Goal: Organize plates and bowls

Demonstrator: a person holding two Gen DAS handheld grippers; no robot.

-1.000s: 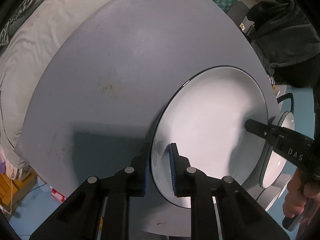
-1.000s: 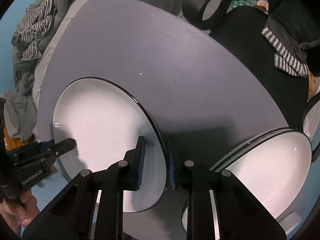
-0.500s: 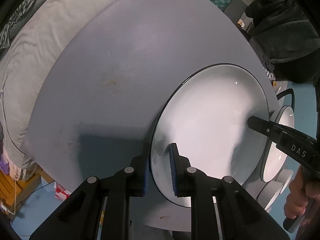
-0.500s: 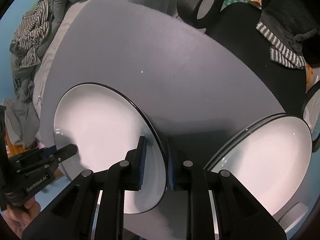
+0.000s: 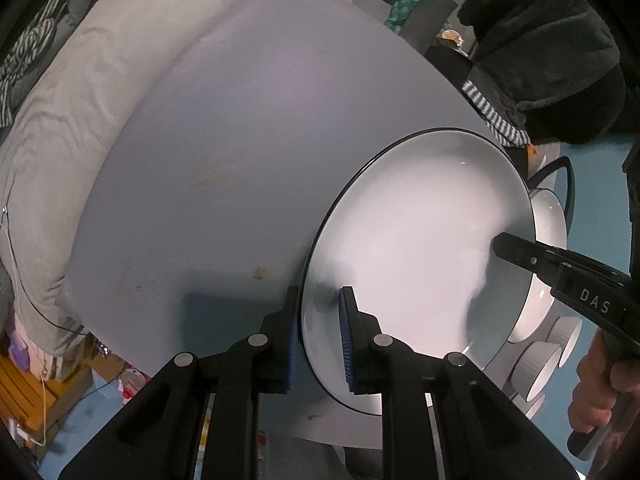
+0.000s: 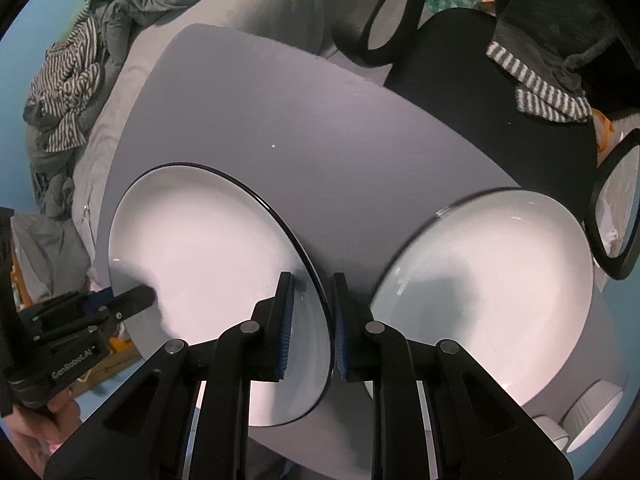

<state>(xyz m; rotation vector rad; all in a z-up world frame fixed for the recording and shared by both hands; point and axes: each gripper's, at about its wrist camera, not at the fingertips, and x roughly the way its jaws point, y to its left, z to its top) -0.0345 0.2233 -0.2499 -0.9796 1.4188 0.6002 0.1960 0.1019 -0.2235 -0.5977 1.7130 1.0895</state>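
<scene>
Over a matte grey tabletop [image 5: 240, 168], the left gripper [image 5: 319, 332] and right gripper [image 6: 313, 316] pinch opposite rims of a glossy round white plate [image 5: 420, 264] with a thin dark edge, ribbed blue fingers [image 6: 285, 322] clamped; more round white plates [image 6: 492, 296] sit rightward.

Both of my feeds are dim and cool-toned, with light falling from above onto the round grey tabletop [image 5: 224, 152], which shows a soft pale sheen near its middle. The white black-rimmed plate [image 5: 416, 248] is the brightest thing I see; it is nearly blown out, with small specular glints along the rim. A blocky shadow lies on the tabletop just ahead of the jaws. Fisheye bending curves every edge, the corners vignette to black, and the second white plate [image 6: 492, 280] has a motion-smeared rim.
</scene>
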